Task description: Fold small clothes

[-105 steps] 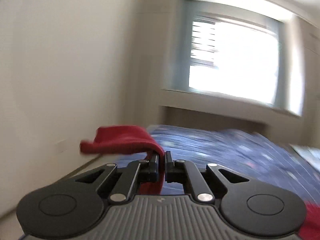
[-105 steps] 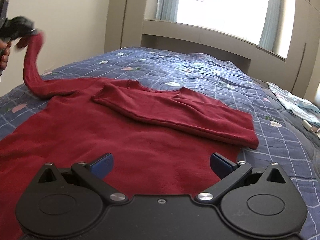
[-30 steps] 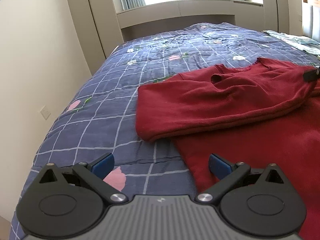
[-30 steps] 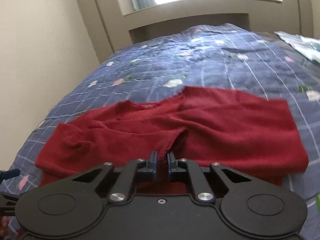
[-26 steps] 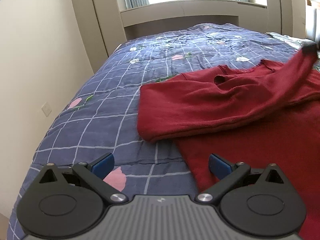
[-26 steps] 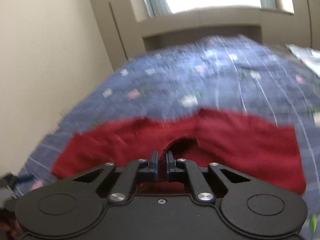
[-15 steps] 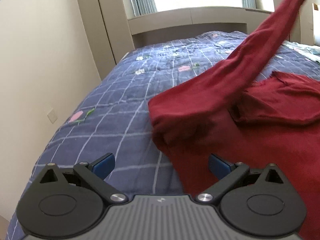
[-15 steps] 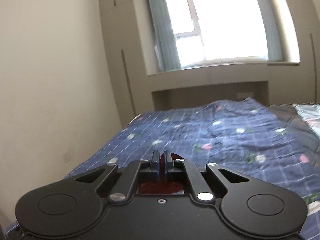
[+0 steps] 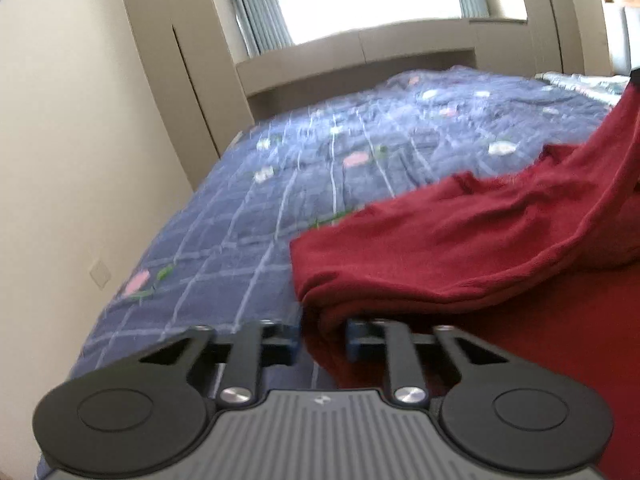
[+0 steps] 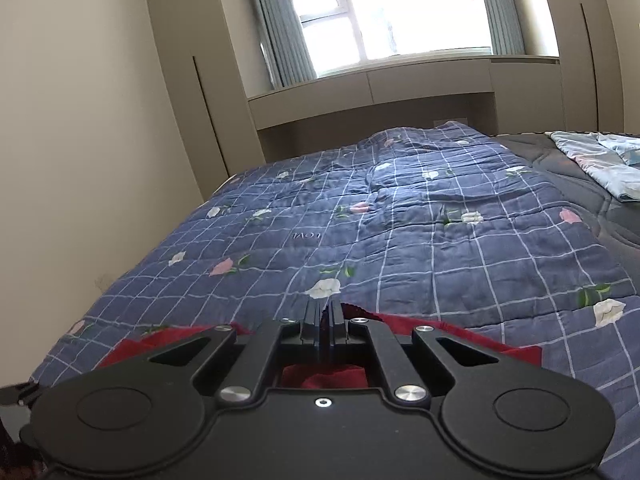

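Red sweater (image 9: 460,248) lies on the blue checked quilt (image 9: 280,208), filling the lower right of the left view. Left gripper (image 9: 322,338) is closing its jaws, sweater edge between them. Right gripper (image 10: 325,322) is clamped on sweater fabric at lower centre.

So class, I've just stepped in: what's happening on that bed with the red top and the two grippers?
A person is folding a red sweater on a bed with a blue checked quilt, using a handheld gripper in each hand. The left gripper is closing on a folded edge of the sweater, with the cloth between its fingers. The right gripper is shut on another part of the sweater and holds it up off the bed, so a red band of cloth rises to the right in the left camera's view.
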Motion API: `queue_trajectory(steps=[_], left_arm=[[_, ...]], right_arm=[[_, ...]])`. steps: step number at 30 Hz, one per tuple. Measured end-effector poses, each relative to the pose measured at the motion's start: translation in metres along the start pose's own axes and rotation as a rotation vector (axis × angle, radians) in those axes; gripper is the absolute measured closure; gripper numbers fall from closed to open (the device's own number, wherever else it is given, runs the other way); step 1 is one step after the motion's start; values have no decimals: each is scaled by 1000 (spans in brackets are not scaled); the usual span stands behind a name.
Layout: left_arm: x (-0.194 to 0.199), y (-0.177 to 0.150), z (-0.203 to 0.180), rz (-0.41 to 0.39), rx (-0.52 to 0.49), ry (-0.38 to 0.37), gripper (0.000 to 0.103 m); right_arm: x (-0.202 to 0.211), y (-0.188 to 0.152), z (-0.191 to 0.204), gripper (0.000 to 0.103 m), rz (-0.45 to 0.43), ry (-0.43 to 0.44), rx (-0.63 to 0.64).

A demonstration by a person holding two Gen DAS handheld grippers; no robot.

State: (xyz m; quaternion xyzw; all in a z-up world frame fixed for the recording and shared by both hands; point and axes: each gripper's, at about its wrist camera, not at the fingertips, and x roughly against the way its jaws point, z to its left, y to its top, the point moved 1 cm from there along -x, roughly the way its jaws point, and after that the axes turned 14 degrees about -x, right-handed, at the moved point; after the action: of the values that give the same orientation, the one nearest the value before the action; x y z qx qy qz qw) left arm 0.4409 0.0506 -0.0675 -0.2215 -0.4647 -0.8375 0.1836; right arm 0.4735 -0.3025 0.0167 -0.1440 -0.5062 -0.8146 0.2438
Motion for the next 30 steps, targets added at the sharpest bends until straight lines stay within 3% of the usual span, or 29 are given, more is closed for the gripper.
queue_trajectory(steps=[5,12,15,17,21,22,24,25,26,28,30], left_arm=[[-2,-11,22,17,193,-26,86],[-7,-23,26,73,214,-54,84],[-6,-24,31,90,227,-66,72],[-4,-27,35,97,245,-60,57],[4,-36,43,121,263,-80,56],[8,-39,45,132,265,-90,54],[17,-46,49,146,282,-105,34],[24,-49,51,143,302,-100,19],[30,-52,54,128,321,-90,12],[38,-50,60,103,355,-79,11],[38,-42,66,83,407,-77,3]], right_arm=[[-4,-17,-4,99,10,-7,9],[-15,-69,-32,100,115,-113,-7],[-13,-79,-45,98,131,-107,-41],[-9,-82,-47,95,121,-106,-30],[-6,-83,-47,90,121,-103,-1],[-4,-84,-46,86,122,-102,4],[2,-82,-45,70,117,-107,17],[5,-81,-45,55,111,-110,25],[10,-81,-44,41,103,-113,40],[15,-81,-40,31,79,-127,85],[16,-83,-34,20,54,-150,147]])
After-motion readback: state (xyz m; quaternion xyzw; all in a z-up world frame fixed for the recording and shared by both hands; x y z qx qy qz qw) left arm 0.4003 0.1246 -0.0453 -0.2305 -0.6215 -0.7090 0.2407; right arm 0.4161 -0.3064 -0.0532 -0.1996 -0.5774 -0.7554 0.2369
